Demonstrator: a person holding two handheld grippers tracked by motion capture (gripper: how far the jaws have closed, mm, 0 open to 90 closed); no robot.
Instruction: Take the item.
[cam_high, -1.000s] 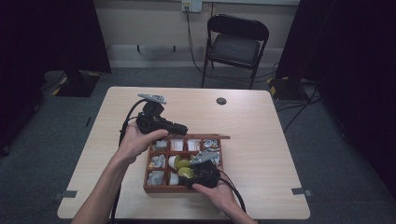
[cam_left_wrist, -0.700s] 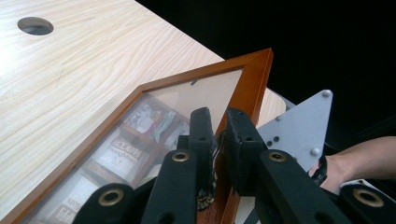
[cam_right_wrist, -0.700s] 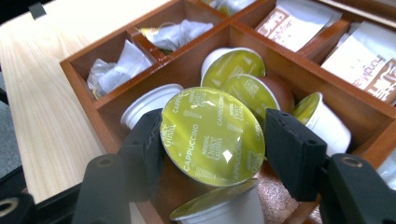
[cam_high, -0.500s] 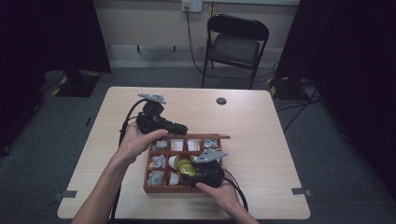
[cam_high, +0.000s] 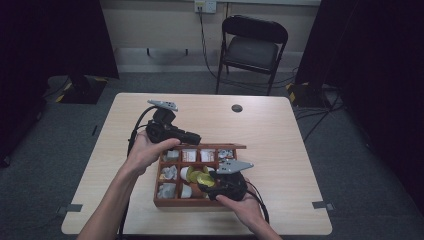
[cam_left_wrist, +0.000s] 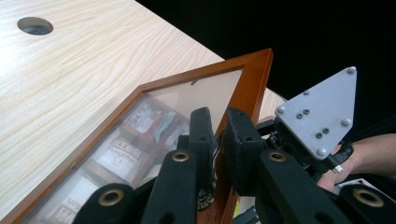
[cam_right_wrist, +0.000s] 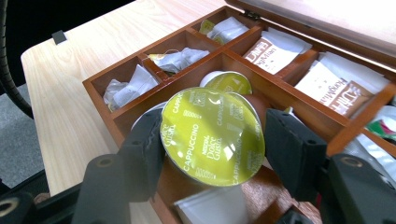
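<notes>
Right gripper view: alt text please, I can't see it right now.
The right gripper is shut on a yellow-green cappuccino capsule, held above a wooden compartment box of tea sachets and more capsules.

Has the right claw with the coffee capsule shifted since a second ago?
Yes, slightly. The right claw, shut on the green-lidded capsule, has lifted a little up-image against the wooden box, which stays put.

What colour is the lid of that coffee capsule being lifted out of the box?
Yellow-green, with white lettering; the capsule shows best in the right gripper view.
</notes>
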